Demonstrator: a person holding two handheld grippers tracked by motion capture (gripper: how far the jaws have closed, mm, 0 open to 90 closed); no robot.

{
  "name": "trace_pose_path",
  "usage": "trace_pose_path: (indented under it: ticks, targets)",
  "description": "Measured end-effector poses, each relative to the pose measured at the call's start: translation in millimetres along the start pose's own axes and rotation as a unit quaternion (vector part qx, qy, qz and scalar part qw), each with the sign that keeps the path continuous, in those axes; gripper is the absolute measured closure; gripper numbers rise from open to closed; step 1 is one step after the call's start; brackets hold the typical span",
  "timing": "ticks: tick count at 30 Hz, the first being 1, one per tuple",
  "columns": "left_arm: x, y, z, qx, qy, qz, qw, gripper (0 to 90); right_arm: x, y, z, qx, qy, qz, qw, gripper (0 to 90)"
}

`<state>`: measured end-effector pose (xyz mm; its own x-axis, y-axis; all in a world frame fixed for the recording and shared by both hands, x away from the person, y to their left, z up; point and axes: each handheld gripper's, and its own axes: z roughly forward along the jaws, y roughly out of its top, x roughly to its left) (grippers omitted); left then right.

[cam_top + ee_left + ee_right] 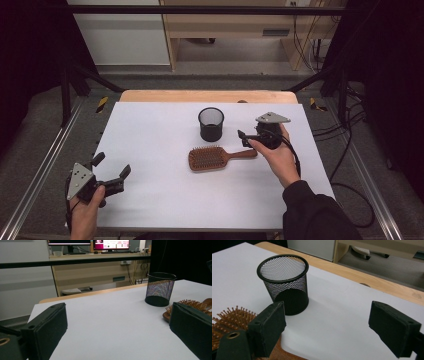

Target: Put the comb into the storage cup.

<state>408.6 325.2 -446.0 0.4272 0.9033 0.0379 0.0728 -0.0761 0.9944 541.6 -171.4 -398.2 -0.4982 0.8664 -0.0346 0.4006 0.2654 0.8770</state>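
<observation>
A wooden paddle hairbrush (215, 157) lies bristles up on the white table (160, 200), its handle pointing right. Just behind it stands a black mesh cup (211, 124), upright and empty. My right gripper (244, 137) is held at the handle's end, pointing left, open. In the right gripper view its jaws (329, 325) stand wide apart, with the cup (284, 282) ahead and the brush (229, 320) at lower left. My left gripper (112, 165) rests open near the front left corner. Its own view (120, 325) shows the cup (160, 288) and brush (185, 306) to the right.
The table's wooden back edge (207, 96) borders the white sheet. Metal rails (45, 165) run along both sides, and cables (350, 150) lie on the floor at right. A desk with monitors (110, 245) stands far behind the table.
</observation>
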Motion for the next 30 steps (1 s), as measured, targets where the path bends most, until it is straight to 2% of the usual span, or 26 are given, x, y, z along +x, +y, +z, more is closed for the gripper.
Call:
trace_pose_path:
  ticks: [10,15,17,18,19,20,25,30]
  targets:
    - [0.0,-0.2,0.3,0.001,-0.002,0.001,1.0000,2.1,-2.1,-1.9,16.4,0.028,0.003,0.003,0.9996,21.8]
    - [-0.6,0.0,0.4,0.001,-0.002,0.002,1.0000,2.1,-1.4,-4.3,22.7,0.046,0.013,0.000,0.9988,35.2]
    - [-0.7,0.1,0.4,0.001,-0.003,0.003,1.0000,2.1,-0.1,-5.5,25.7,0.056,0.015,-0.006,0.9983,44.8]
    - [-0.7,0.1,0.4,0.001,-0.003,0.004,1.0000,2.1,-0.1,-5.5,25.7,0.056,0.015,-0.006,0.9983,44.8]
    - [-0.7,0.1,0.4,0.001,-0.003,0.004,1.0000,2.1,0.5,-6.3,27.0,0.060,0.015,-0.011,0.9980,52.7]
    - [-0.8,0.1,0.4,0.001,-0.003,0.004,1.0000,2.1,0.5,-6.3,27.0,0.060,0.015,-0.011,0.9980,52.7]
    - [-1.4,0.4,0.5,0.002,-0.003,0.007,1.0000,2.1,1.2,-7.8,30.6,0.066,0.016,-0.021,0.9974,65.6]
    - [-2.0,0.4,0.9,0.003,-0.004,0.010,0.9999,2.1,3.8,-9.6,35.1,0.076,0.022,-0.026,0.9965,74.6]
